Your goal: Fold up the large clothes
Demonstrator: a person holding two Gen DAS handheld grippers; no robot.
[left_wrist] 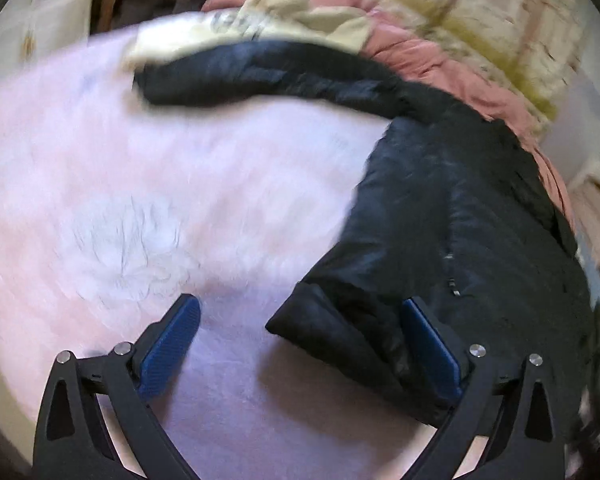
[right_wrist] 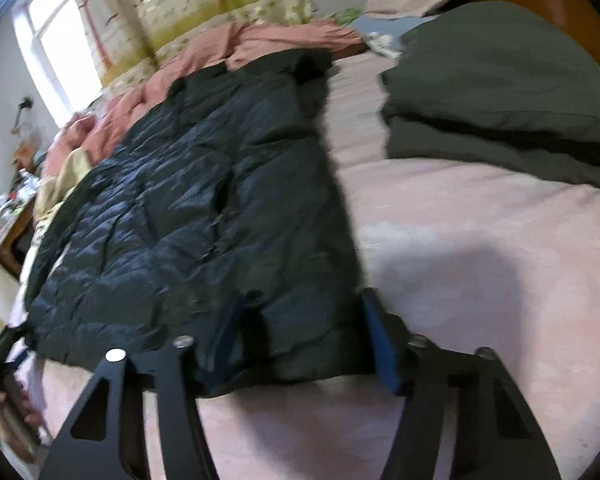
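Observation:
A black quilted down jacket (left_wrist: pixel 480 220) lies spread flat on a pink bed sheet (left_wrist: pixel 140 160), one sleeve stretched out along its far side. My left gripper (left_wrist: pixel 300 304) stands wide open over a lower corner of the jacket: the right pad (left_wrist: pixel 428 344) touches the fabric and the left pad (left_wrist: pixel 172 344) hovers over bare sheet. In the right wrist view the jacket (right_wrist: pixel 204 184) fills the left half. My right gripper (right_wrist: pixel 302 298) straddles the hem's near corner, with a pad on each side of the puffy fabric, which is not clearly squeezed. The picture is blurred.
A folded dark green garment (right_wrist: pixel 500 80) lies on the bed at the upper right. A rumpled pink quilt (right_wrist: pixel 236 52) and a cream garment (left_wrist: pixel 260 24) are bunched behind the jacket. A hand (right_wrist: pixel 4 404) shows at the lower left edge. A window (right_wrist: pixel 48 36) is beyond.

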